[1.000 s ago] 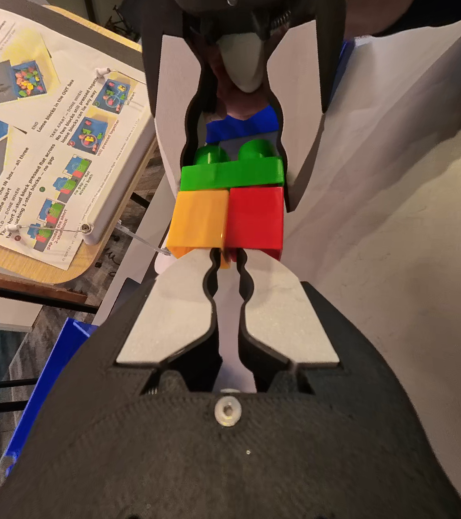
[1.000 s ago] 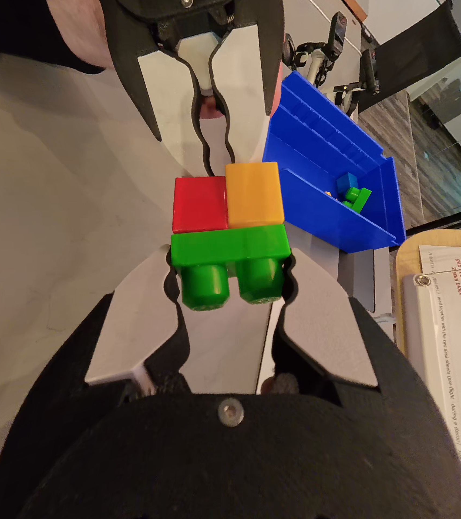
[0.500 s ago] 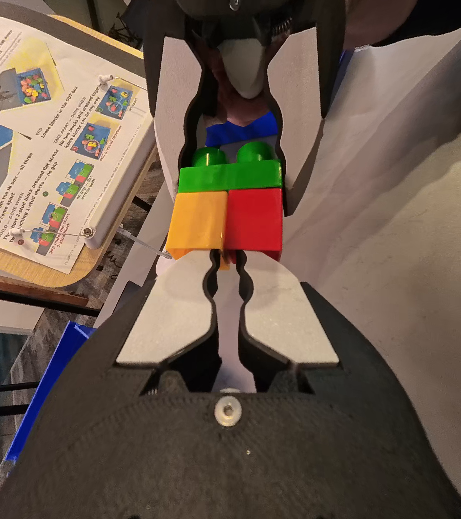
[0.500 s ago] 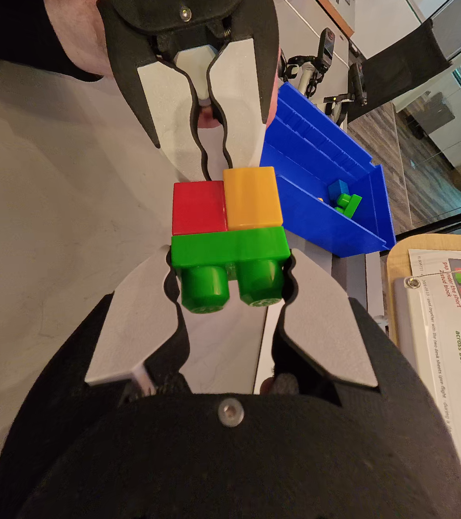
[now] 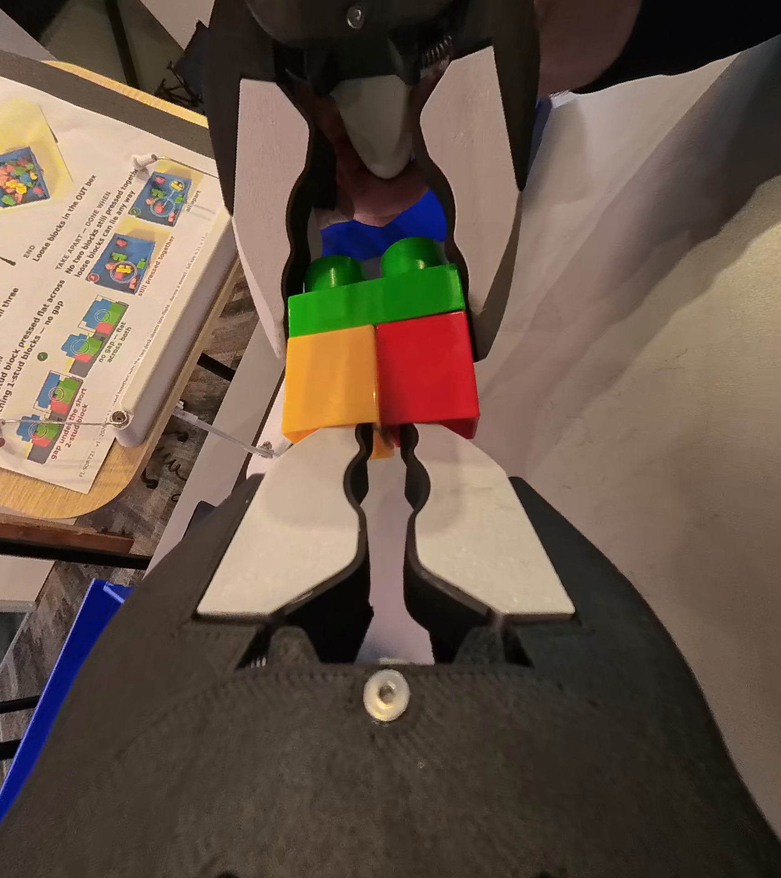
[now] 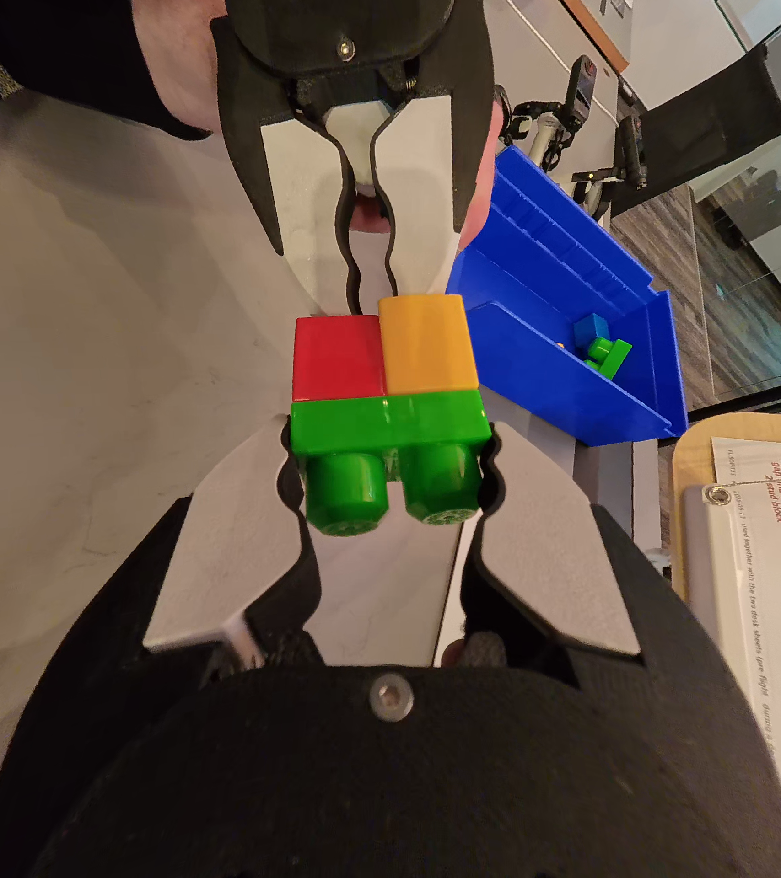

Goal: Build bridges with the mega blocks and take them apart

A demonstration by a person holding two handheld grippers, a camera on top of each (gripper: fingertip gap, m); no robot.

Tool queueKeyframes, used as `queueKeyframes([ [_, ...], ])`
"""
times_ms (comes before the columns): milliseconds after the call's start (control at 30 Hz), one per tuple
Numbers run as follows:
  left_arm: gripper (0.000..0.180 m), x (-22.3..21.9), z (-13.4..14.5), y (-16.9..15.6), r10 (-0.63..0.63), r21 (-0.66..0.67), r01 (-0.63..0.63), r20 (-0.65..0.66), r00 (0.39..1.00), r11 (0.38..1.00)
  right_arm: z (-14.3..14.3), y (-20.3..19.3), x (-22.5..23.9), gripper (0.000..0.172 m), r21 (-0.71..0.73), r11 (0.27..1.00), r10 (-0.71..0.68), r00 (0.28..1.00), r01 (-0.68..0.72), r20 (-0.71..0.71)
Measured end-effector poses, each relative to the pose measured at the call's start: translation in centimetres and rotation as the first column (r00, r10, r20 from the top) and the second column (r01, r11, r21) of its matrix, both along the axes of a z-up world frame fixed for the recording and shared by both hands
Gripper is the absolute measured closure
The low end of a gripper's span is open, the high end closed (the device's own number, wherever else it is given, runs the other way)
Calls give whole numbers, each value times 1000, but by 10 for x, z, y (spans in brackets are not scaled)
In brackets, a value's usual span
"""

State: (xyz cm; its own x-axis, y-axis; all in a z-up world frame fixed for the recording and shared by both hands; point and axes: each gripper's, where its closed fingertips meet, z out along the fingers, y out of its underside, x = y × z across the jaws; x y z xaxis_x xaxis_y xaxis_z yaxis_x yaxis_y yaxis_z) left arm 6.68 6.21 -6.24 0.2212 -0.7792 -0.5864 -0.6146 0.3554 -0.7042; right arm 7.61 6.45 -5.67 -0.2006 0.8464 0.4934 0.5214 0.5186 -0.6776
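A small bridge is held in the air between both grippers: a green two-stud block (image 5: 374, 304) pressed onto an orange block (image 5: 331, 380) and a red block (image 5: 426, 370). My left gripper (image 5: 383, 439) is shut on the touching bottom walls of the orange and red blocks. It shows at the top of the right wrist view (image 6: 371, 294). My right gripper (image 6: 390, 446) is shut on the ends of the green block (image 6: 388, 420), studs pointing toward its camera. The orange block (image 6: 426, 347) and red block (image 6: 338, 356) lie beyond it.
A blue bin (image 6: 545, 380) stands to the right with a blue block (image 6: 593, 328) and a green block (image 6: 612, 356) inside. An instruction sheet on a wooden board lies nearby (image 5: 70, 294) (image 6: 768, 546). Another blue bin edge (image 5: 46, 689) is at lower left. A white table cover (image 5: 664, 427) lies below. Less than 4 cm separates the two grippers' tips.
Both grippers keep their hold on the bridge. The pair has drifted slightly, so the background has shifted a little; the blocks stay joined.
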Motion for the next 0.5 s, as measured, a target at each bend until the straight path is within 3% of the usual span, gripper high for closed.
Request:
queueKeyframes([
  [400,171,3,13,7,16,13,-17,107,994,1000,14,6,3,96,3,1000,-10,999,10,-47],
  [500,170,-1,17,14,79,83,-89,111,991,993,20,13,9,89,-42,998,-44,997,41,-68],
])
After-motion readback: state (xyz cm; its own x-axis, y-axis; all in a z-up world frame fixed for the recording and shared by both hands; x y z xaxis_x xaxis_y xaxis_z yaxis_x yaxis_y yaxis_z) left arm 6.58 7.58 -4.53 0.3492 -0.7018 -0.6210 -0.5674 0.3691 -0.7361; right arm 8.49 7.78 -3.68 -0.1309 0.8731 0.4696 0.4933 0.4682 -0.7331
